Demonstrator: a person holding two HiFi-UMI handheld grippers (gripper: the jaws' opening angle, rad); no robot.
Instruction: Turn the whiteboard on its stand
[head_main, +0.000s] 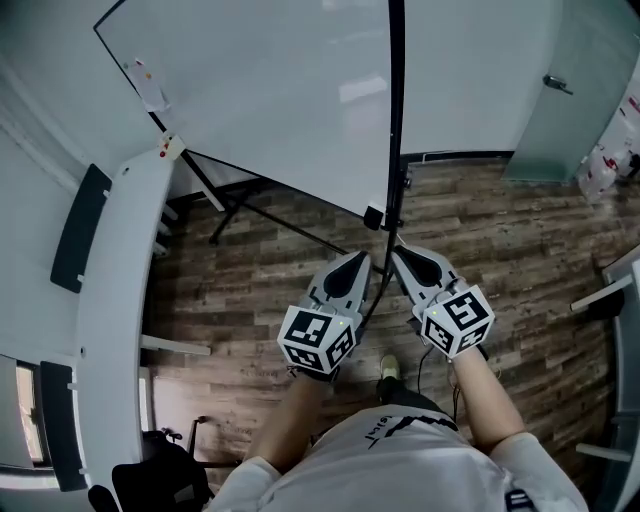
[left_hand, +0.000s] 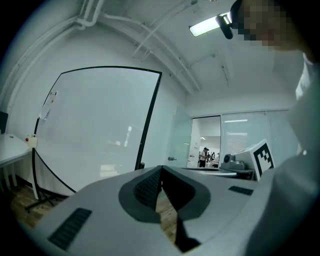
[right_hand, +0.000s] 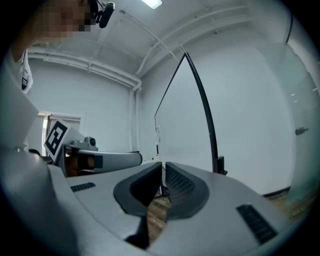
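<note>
The large whiteboard (head_main: 270, 90) stands tilted on a black stand (head_main: 228, 205), and its near black edge (head_main: 394, 110) runs down to a corner clamp (head_main: 375, 216). My left gripper (head_main: 357, 262) is shut and empty, just below that corner. My right gripper (head_main: 399, 254) is also shut and empty, right of the edge's lower end. Neither touches the board. The left gripper view has the board's face (left_hand: 95, 130) ahead on the left. In the right gripper view the board (right_hand: 182, 110) appears almost edge-on behind the frame bar (right_hand: 206, 117).
A long white desk (head_main: 110, 300) curves along the left, with a dark screen (head_main: 80, 230) beside it. At the back right is a glass door (head_main: 560, 90). A table edge (head_main: 615, 285) juts in at right. A black chair (head_main: 160, 470) sits at bottom left on the wood floor (head_main: 520, 230).
</note>
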